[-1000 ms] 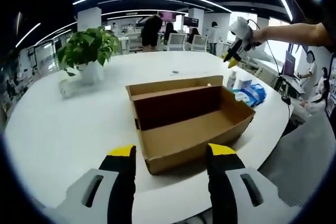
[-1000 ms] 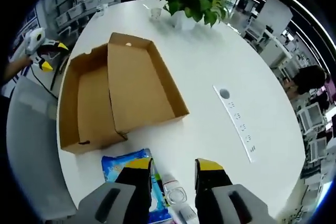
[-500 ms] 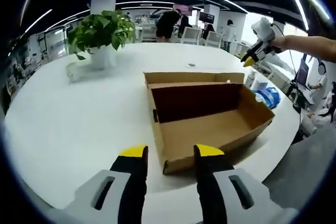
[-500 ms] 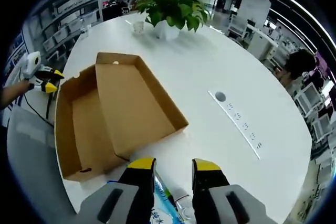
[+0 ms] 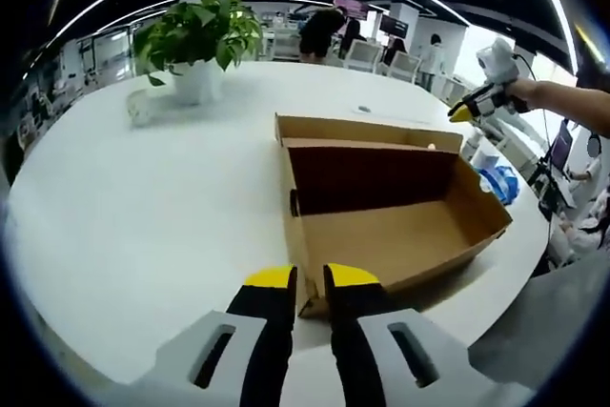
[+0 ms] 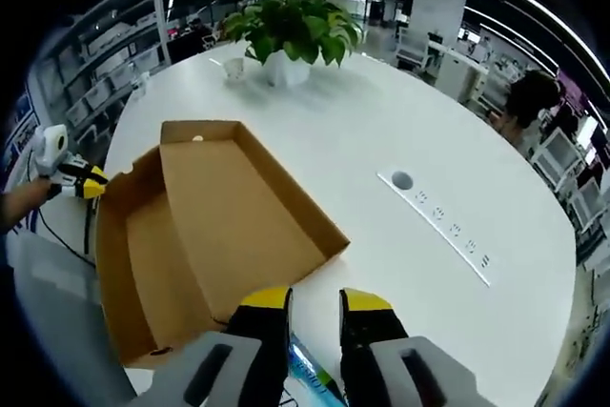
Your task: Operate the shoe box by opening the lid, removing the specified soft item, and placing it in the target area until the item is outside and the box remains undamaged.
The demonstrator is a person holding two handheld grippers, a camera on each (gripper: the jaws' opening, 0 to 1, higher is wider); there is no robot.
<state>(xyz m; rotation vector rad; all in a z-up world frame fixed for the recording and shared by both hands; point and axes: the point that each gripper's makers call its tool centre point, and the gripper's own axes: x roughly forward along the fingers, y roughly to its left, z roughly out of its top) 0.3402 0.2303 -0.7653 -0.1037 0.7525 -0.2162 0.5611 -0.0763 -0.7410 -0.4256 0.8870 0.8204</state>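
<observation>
Over the last second both pairs of tongs have narrowed: the left gripper [image 5: 306, 278], which stood wide apart before the box [image 5: 391, 226], now has its yellow tips almost together with only a thin slit between them and nothing held, poised right at the box's near corner close to the table's [image 5: 124, 207] front edge. The right gripper [image 6: 306, 298] has likewise drawn in to a narrow gap and grips nothing; it hovers over the table's edge beside the box, and it shows in the left gripper view as a white tool with yellow tips [image 5: 481, 102] held up past the far end of the box. The box lies open, its lid [image 6: 243, 212] folded back flat and its inside bare cardboard, so the soft item is already out: the blue pack [image 5: 500, 181] rests on the table just beyond the box's far end, near the table's edge, with a sliver of it [image 6: 307, 369] visible between the right jaws. A plant [image 5: 195, 40] stands well away toward the far side, and a power strip [image 6: 434, 226] lies along the table. The box looks whole, so the task seems essentially finished, with both hands closing up.
</observation>
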